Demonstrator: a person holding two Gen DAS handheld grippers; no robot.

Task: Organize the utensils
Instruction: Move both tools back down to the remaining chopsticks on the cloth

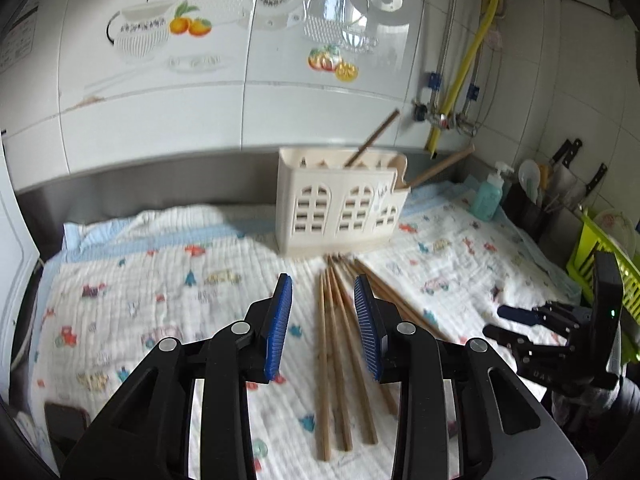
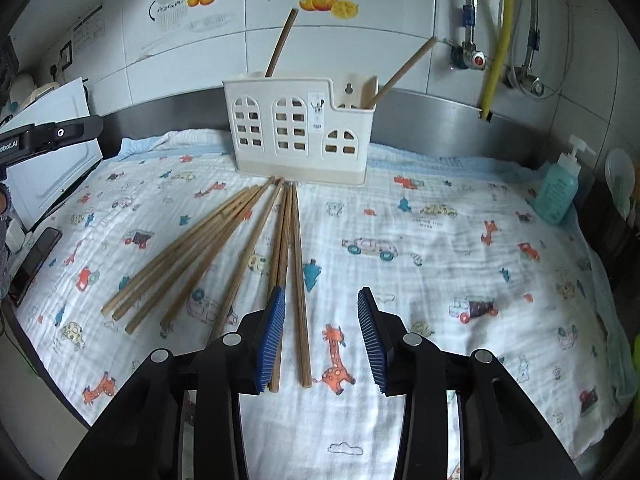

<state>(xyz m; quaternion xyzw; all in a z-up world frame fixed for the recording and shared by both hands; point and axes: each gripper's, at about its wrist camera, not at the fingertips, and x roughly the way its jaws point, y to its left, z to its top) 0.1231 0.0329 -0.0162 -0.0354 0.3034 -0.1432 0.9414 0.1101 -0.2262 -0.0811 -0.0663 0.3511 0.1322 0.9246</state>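
Several wooden chopsticks (image 1: pixel 334 344) (image 2: pixel 224 248) lie fanned out on a printed cloth in front of a cream utensil holder (image 1: pixel 340 204) (image 2: pixel 300 128). Two chopsticks (image 2: pixel 282 42) stand tilted in the holder, one in each end. My left gripper (image 1: pixel 324 286) hangs open above the pile, with chopsticks showing in the gap below its blue pads and nothing gripped. My right gripper (image 2: pixel 320 296) is open over the right edge of the pile; one chopstick (image 2: pixel 301 304) lies in the gap below its pads, untouched. The right gripper (image 1: pixel 516 322) also shows in the left wrist view at the right.
A teal soap bottle (image 2: pixel 558 192) (image 1: pixel 488 196) stands at the right by a dark utensil stand (image 1: pixel 528 204) and a green rack (image 1: pixel 600 256). A phone (image 2: pixel 36 260) lies at the cloth's left edge. Pipes and a yellow hose (image 2: pixel 500 40) run down the tiled wall.
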